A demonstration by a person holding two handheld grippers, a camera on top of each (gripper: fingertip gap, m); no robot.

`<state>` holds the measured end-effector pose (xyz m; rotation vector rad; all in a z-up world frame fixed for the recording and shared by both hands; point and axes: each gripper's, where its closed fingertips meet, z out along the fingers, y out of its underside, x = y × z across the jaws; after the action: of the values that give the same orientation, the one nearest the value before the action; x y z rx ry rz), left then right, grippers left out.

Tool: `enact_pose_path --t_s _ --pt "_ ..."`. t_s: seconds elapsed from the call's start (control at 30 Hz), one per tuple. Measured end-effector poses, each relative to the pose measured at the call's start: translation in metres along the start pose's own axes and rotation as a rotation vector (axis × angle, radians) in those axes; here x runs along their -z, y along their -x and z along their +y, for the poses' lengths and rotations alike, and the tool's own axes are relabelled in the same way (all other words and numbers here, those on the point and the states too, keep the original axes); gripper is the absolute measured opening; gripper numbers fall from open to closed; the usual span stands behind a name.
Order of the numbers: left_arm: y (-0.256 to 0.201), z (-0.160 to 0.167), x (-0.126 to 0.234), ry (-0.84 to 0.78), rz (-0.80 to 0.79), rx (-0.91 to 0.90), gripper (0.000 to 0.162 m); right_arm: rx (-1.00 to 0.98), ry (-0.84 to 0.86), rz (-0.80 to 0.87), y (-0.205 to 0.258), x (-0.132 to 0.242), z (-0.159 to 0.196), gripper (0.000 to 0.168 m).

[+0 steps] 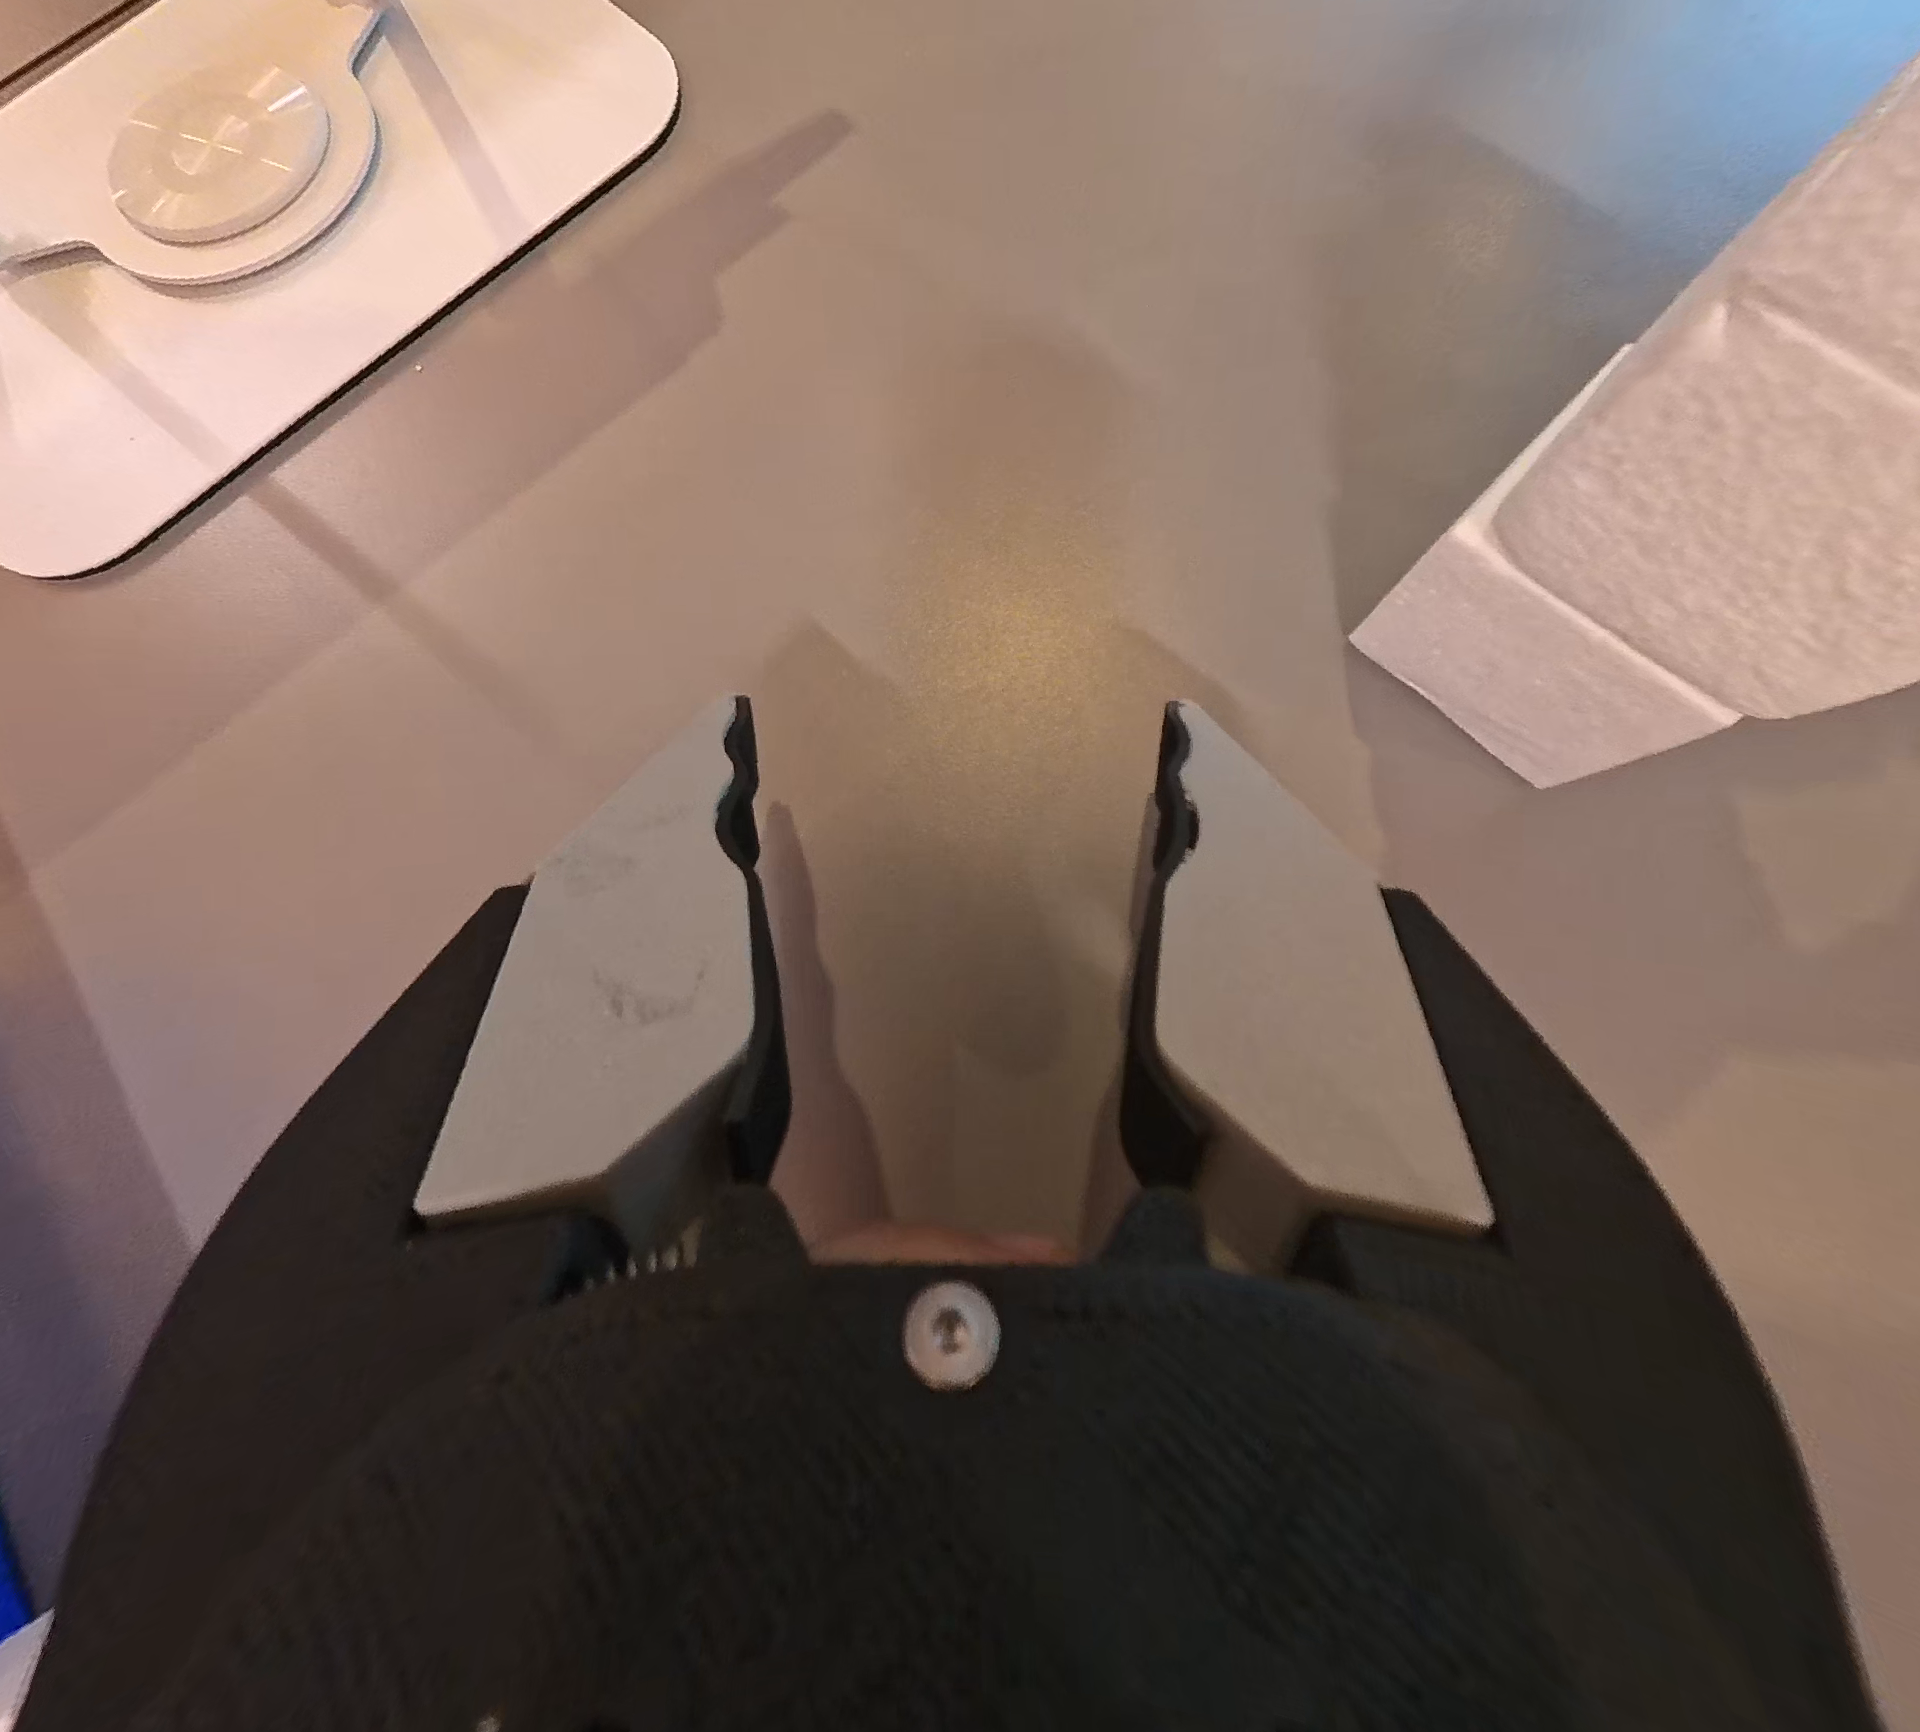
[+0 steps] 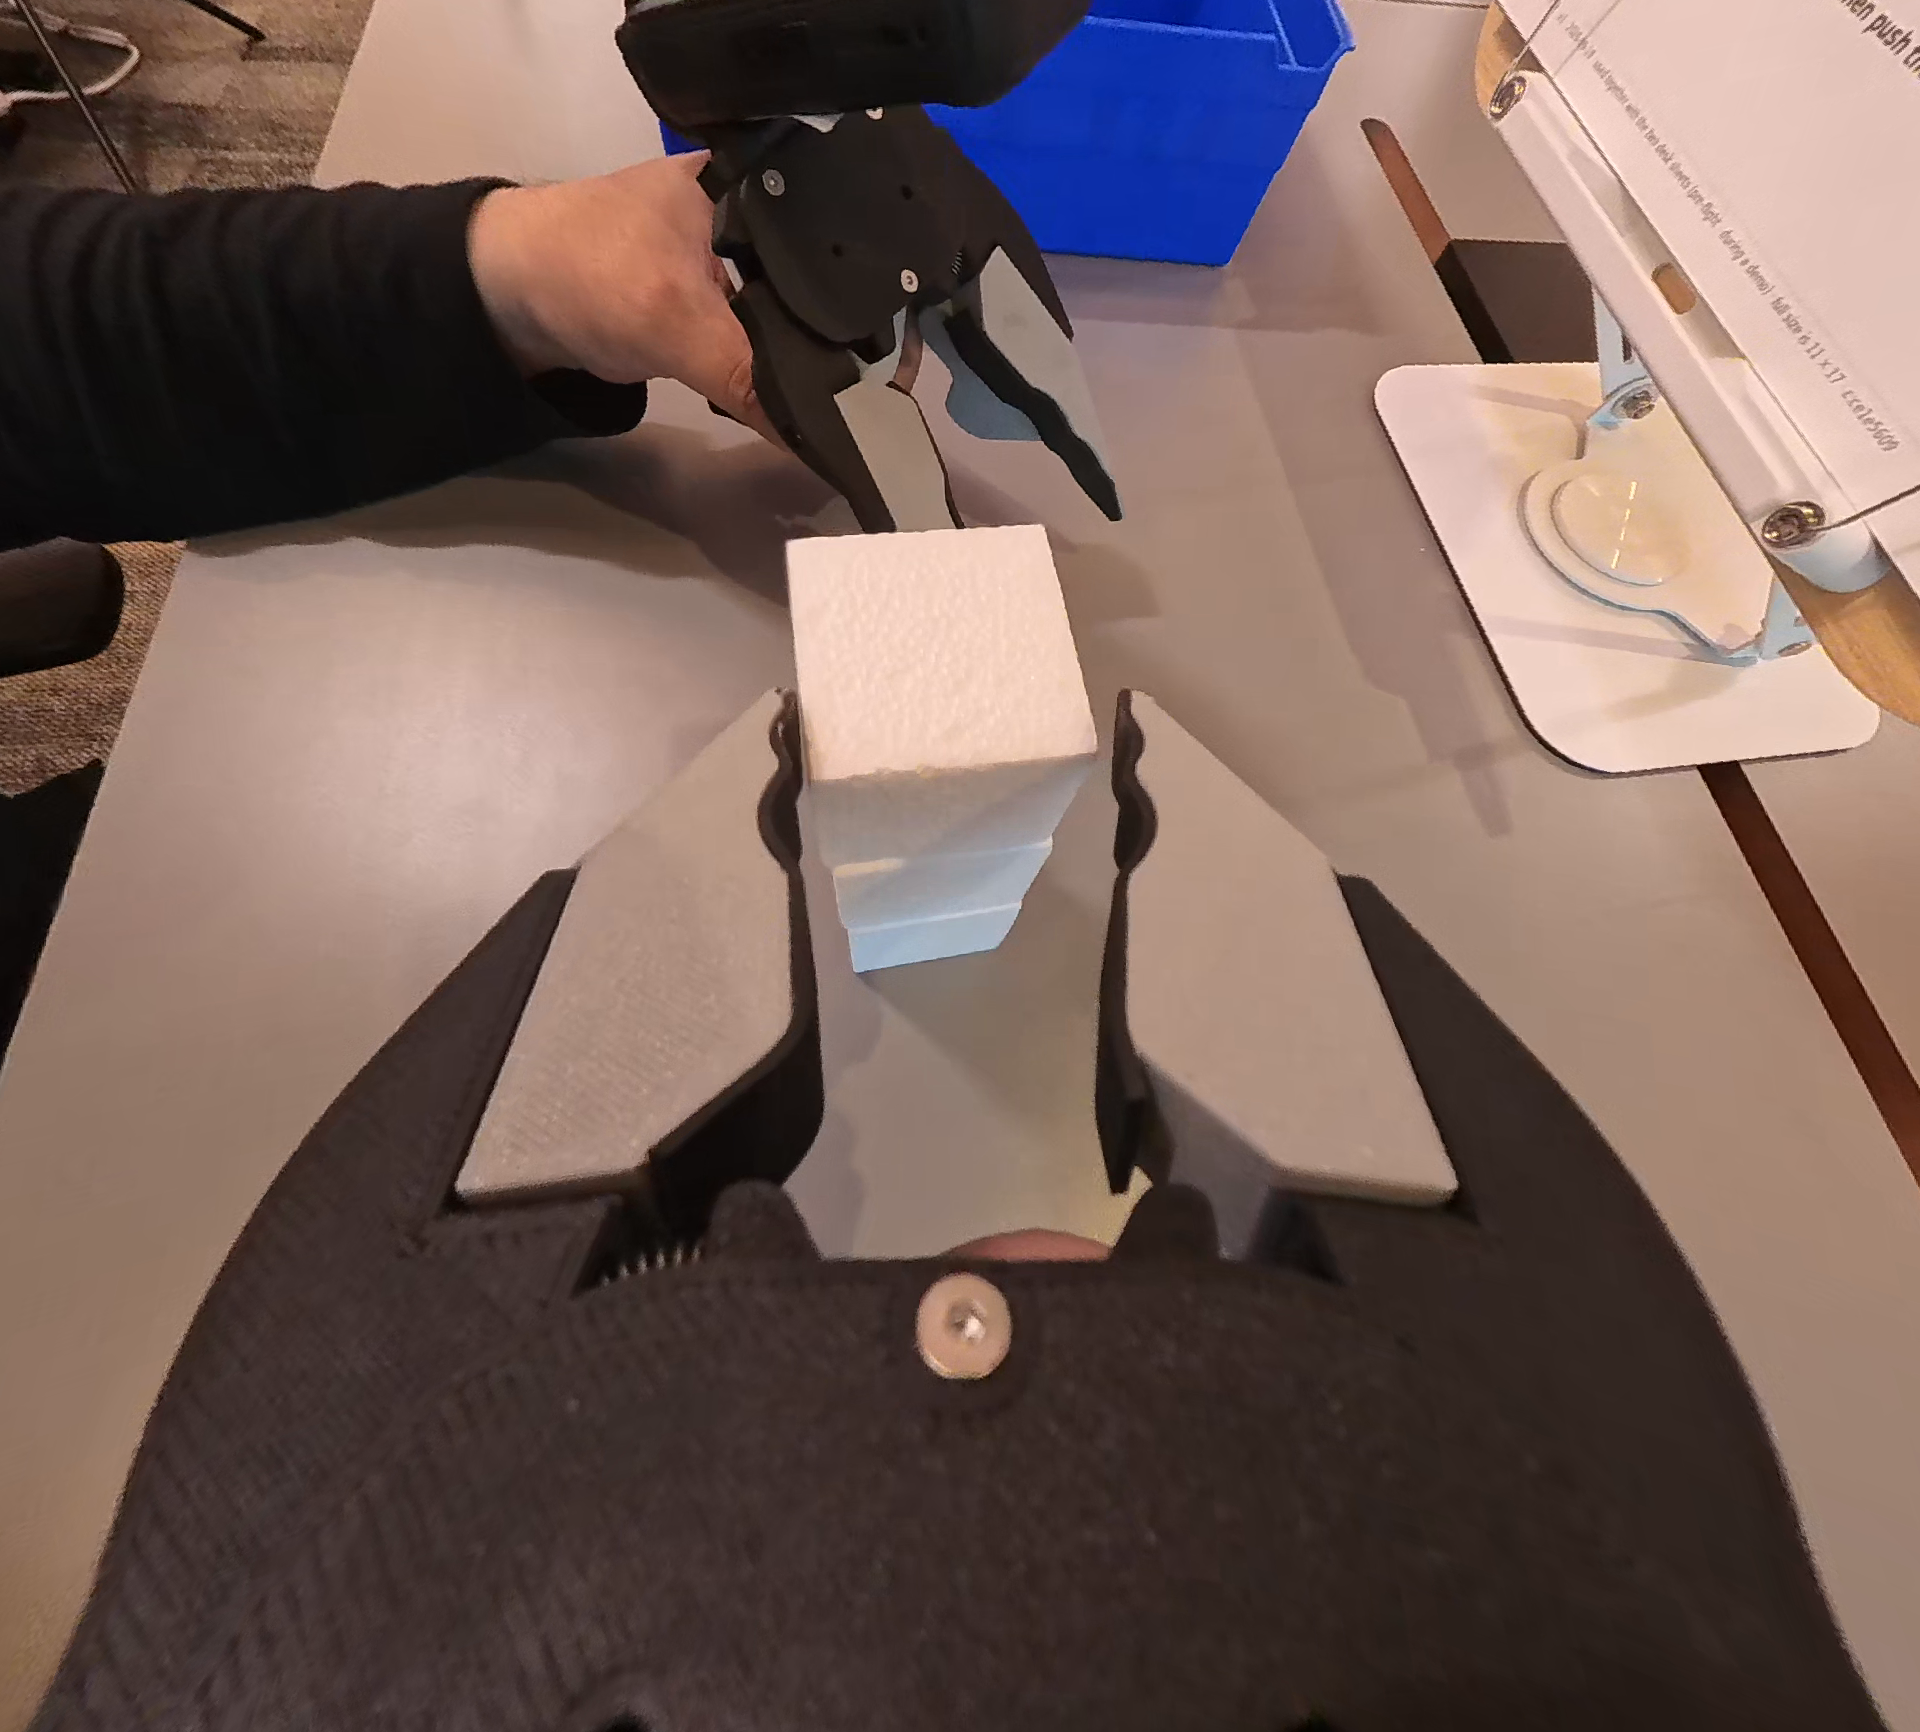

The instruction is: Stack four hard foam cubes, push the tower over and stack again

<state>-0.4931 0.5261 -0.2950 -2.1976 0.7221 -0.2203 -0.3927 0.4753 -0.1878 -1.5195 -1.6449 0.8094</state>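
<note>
Right wrist view is showing your right claw [image 2: 951,737] spread wide and gripping nothing, its jaws standing either side of the foam cube tower [image 2: 935,747] without clearly touching it. The tower is standing upright on the grey table [image 2: 416,747]; the top cube [image 2: 930,643] is sitting slightly askew on those beneath, and at least three layers are showing below it. Beyond the tower, your left claw [image 2: 1003,519] is hanging open just behind the top cube, held by your hand [image 2: 613,280] in a dark sleeve. Behind that, a blue bin [image 2: 1195,72] is resting on the table, and to the tower's right a white sign stand [image 2: 1621,560] is carrying a printed sheet.

In the left wrist view, your left claw [image 1: 956,716] is gaping over bare table, empty, with the tower [image 1: 1683,456] off to its right.
</note>
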Motion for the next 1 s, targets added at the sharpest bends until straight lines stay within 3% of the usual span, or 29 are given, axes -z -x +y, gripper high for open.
enact_pose_path --t_s 0.3,0.53,0.63,0.8,1.0 --pt "0.0 -0.001 0.0 -0.003 -0.001 0.002 0.076 -0.017 -0.078 -0.002 -0.001 0.013 -0.015 0.062" --pt "0.002 -0.004 0.004 -0.017 -0.004 0.004 0.076 -0.159 -0.285 0.144 -0.035 0.049 -0.028 0.083" --pt "0.002 -0.008 0.008 -0.04 -0.006 0.009 0.077 -0.249 -0.443 0.258 -0.057 0.078 -0.015 0.082" --pt "0.005 -0.012 0.011 -0.062 -0.029 0.013 0.077 -0.403 -0.572 0.328 -0.074 0.111 0.024 0.082" --pt "0.022 -0.009 0.016 -0.05 -0.106 0.02 0.078 -0.447 -0.566 0.365 -0.077 0.12 0.053 0.077"
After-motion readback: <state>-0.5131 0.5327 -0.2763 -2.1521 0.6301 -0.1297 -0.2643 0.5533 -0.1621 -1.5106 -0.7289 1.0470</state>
